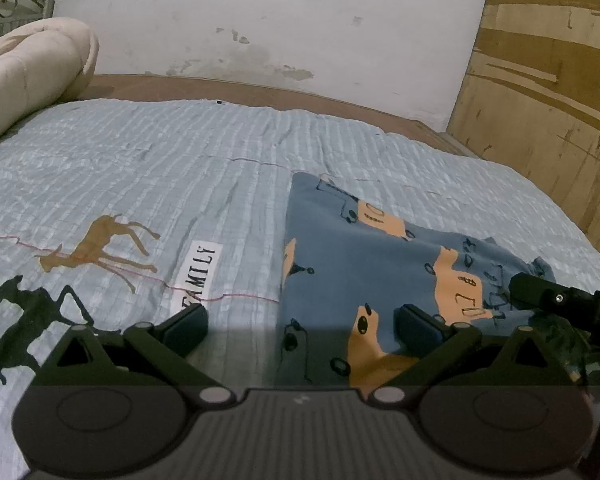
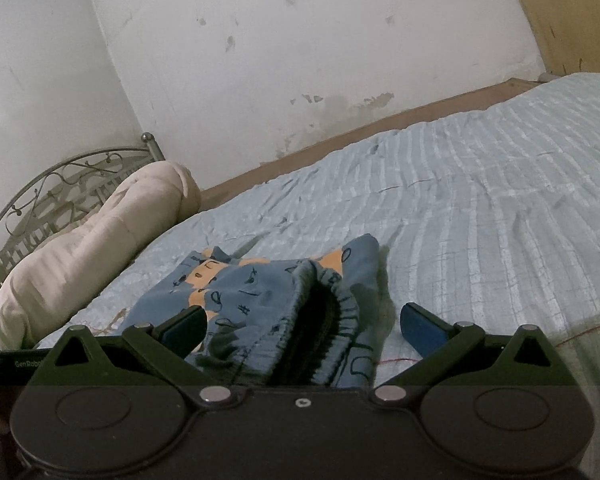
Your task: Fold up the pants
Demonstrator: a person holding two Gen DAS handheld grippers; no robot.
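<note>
Between the spread fingers (image 2: 418, 330) of the right gripper (image 2: 302, 326), at the lower centre of the right wrist frame, lies the elastic waistband (image 2: 332, 320) of the pants (image 2: 260, 292). The band gapes open toward the camera and nothing is pinched. The left gripper (image 1: 302, 324) also has its fingers (image 1: 418, 330) apart at the bottom of its frame. One finger sits over the blue fabric and the other over the bed cover (image 1: 140, 168), and neither holds cloth.

Judging by how the pants (image 1: 364, 264) lie, the fold is well advanced: they form a compact, layered block at the lower right of the left wrist frame, its left edge fairly straight. What seems left is a last fold or some tidying, since the waistband end looks bunched and loose.

The left wrist view alone shows the flat top face of the block, the deer prints (image 1: 100, 244) and the "FAMILY" label (image 1: 198, 272) at lower left, and part of the other gripper at the right edge. The right wrist view alone shows the open waistband and the metal headboard (image 2: 60, 184) behind the rolled cream pillow (image 2: 100, 236) at left.
</note>
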